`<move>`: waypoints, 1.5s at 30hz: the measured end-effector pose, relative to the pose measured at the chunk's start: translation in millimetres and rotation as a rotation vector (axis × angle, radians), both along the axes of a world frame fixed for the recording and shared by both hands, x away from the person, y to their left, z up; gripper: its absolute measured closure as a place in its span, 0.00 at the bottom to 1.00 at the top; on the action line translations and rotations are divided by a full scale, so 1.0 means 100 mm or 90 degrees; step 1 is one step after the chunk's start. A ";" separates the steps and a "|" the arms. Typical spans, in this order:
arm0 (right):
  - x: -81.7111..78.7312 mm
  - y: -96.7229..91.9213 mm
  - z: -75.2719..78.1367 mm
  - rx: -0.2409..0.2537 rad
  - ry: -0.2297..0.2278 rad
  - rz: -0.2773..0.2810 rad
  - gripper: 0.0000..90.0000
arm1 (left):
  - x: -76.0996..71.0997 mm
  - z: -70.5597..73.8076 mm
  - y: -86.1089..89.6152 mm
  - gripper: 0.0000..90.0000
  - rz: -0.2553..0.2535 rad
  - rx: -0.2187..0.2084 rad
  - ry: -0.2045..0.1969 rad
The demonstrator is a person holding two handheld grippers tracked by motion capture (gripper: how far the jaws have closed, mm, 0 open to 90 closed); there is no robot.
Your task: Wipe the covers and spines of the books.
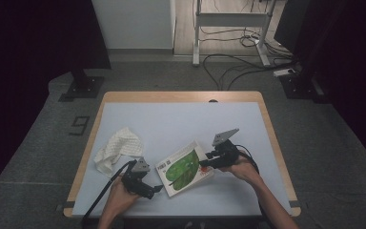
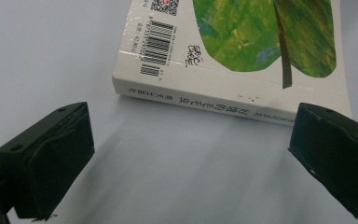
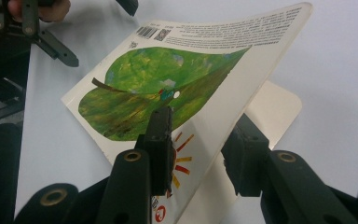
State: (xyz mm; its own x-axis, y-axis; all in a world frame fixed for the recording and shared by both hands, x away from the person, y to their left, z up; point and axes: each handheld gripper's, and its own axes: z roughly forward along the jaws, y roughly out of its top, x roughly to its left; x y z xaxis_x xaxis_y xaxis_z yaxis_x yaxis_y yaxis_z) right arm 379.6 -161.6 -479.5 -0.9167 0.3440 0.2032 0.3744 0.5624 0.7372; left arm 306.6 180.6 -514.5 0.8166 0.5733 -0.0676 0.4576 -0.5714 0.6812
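Observation:
A thin picture book (image 1: pixel 185 167) with a green leaf on its white cover lies at the table's front middle. My right gripper (image 1: pixel 204 163) reaches it from the right and is shut on the cover's edge. In the right gripper view (image 3: pixel 200 140) one jaw sits on the leaf cover (image 3: pixel 168 88) and the other under it, and the cover is raised off the white page (image 3: pixel 279 102) below. My left gripper (image 1: pixel 155 190) rests at the book's front left corner. Its jaws stand wide open (image 2: pixel 191 154), facing the book's spine (image 2: pixel 205 100) without touching it.
A crumpled white cloth (image 1: pixel 119 148) lies on the table's left side, behind my left hand. The pale blue table top (image 1: pixel 181 119) has a wooden rim. Beyond it are a dark floor, cables and stand bases.

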 end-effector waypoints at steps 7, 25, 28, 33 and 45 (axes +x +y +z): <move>-0.08 -0.07 -0.03 0.000 -0.001 -0.012 0.74 | 0.00 0.06 -0.05 0.00 -0.006 -0.003 0.011; -0.24 -0.21 -0.13 -0.014 -0.002 -0.034 0.76 | -0.04 0.12 -0.30 0.04 -0.037 -0.007 0.029; -0.24 -0.23 -0.16 -0.012 -0.001 -0.036 0.76 | -0.06 0.16 -0.31 0.14 -0.034 -0.003 0.016; -0.24 -0.24 -0.18 -0.003 0.003 -0.043 0.75 | -0.08 0.20 -0.33 0.28 -0.032 -0.004 0.006; -0.24 -0.27 -0.14 -0.012 -0.007 -0.048 0.62 | -0.07 0.26 -0.31 0.38 -0.033 -0.015 0.002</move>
